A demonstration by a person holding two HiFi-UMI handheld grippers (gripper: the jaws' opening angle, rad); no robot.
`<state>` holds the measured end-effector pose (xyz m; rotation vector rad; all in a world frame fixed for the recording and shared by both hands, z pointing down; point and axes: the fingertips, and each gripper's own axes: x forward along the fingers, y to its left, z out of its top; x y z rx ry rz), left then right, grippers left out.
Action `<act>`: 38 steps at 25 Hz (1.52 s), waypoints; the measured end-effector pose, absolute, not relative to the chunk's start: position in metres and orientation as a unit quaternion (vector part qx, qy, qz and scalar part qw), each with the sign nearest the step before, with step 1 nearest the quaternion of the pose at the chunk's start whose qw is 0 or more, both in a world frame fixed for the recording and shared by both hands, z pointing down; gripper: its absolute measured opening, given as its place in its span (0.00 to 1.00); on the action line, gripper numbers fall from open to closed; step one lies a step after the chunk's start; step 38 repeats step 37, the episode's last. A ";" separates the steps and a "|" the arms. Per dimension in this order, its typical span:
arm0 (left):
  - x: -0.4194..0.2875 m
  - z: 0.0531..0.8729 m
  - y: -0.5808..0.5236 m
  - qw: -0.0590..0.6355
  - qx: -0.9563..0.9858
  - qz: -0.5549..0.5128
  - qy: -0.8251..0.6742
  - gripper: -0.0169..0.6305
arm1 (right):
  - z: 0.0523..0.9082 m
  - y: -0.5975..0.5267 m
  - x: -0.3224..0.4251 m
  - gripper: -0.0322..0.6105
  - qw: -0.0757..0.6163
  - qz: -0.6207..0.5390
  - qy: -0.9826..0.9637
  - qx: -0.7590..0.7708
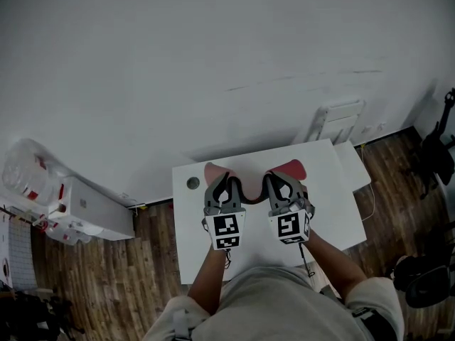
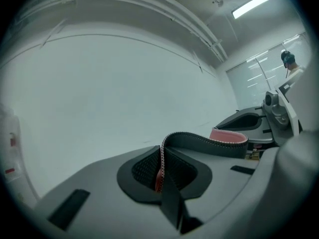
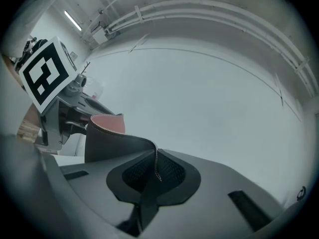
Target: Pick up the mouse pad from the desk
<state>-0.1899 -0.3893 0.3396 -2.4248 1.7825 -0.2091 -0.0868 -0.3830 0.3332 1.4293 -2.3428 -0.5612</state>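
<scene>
The mouse pad [image 1: 253, 192], pink on top with a dark underside, hangs in a sagging loop between my two grippers above the white desk [image 1: 334, 190]. My left gripper [image 1: 226, 184] is shut on the pad's left edge, and my right gripper [image 1: 279, 184] is shut on its right edge. In the left gripper view the pad's stitched edge [image 2: 209, 142] runs from between the left gripper's [image 2: 160, 172] jaws toward the right. In the right gripper view the pad [image 3: 113, 141] curls leftward from the right gripper's [image 3: 156, 171] jaws toward the other gripper's marker cube [image 3: 45, 74]. Both grippers point level at a plain white wall.
The desk has a round cable hole [image 1: 193, 183] near its back left corner. A white box [image 1: 92, 208] and a clear plastic bin [image 1: 28, 172] stand on the wood floor to the left. A white unit [image 1: 338, 123] and a dark chair [image 1: 435, 151] are at the right.
</scene>
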 end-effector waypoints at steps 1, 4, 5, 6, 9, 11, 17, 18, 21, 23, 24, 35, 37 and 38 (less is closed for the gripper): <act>-0.191 0.332 -0.390 0.061 -0.803 -0.059 0.590 0.07 | 0.327 -0.383 -0.087 0.13 0.161 -0.201 -0.823 0.506; -0.194 0.307 -0.386 0.067 -0.805 -0.028 0.589 0.07 | 0.304 -0.378 -0.092 0.13 0.122 -0.202 -0.831 0.504; -0.195 0.299 -0.383 0.069 -0.805 -0.018 0.590 0.07 | 0.297 -0.375 -0.094 0.13 0.108 -0.195 -0.836 0.501; -0.195 0.292 -0.379 0.069 -0.804 -0.008 0.590 0.07 | 0.290 -0.373 -0.095 0.13 0.097 -0.185 -0.841 0.499; -0.192 0.277 -0.365 0.054 -0.814 0.025 0.577 0.07 | 0.272 -0.363 -0.094 0.13 0.065 -0.162 -0.849 0.498; -0.188 0.270 -0.356 0.044 -0.823 0.043 0.564 0.07 | 0.263 -0.355 -0.092 0.13 0.052 -0.153 -0.852 0.499; -0.184 0.264 -0.348 0.038 -0.829 0.058 0.555 0.07 | 0.251 -0.346 -0.085 0.13 0.048 -0.147 -0.852 0.501; -0.183 0.265 -0.347 0.035 -0.830 0.059 0.553 0.07 | 0.251 -0.346 -0.083 0.13 0.048 -0.149 -0.850 0.503; -0.181 0.267 -0.344 0.027 -0.832 0.062 0.551 0.07 | 0.254 -0.343 -0.079 0.13 0.056 -0.154 -0.844 0.511; -0.179 0.269 -0.342 0.027 -0.832 0.062 0.551 0.07 | 0.256 -0.342 -0.078 0.13 0.060 -0.153 -0.842 0.513; -0.179 0.270 -0.342 0.027 -0.832 0.062 0.551 0.07 | 0.257 -0.341 -0.076 0.13 0.061 -0.152 -0.842 0.514; -0.173 0.258 -0.343 0.046 -0.832 0.063 0.549 0.07 | 0.251 -0.349 -0.064 0.13 0.055 -0.154 -0.837 0.522; -0.172 0.254 -0.347 0.053 -0.832 0.065 0.549 0.07 | 0.248 -0.353 -0.065 0.13 0.053 -0.162 -0.838 0.519; -0.172 0.254 -0.347 0.053 -0.832 0.065 0.549 0.07 | 0.248 -0.353 -0.065 0.13 0.053 -0.162 -0.838 0.519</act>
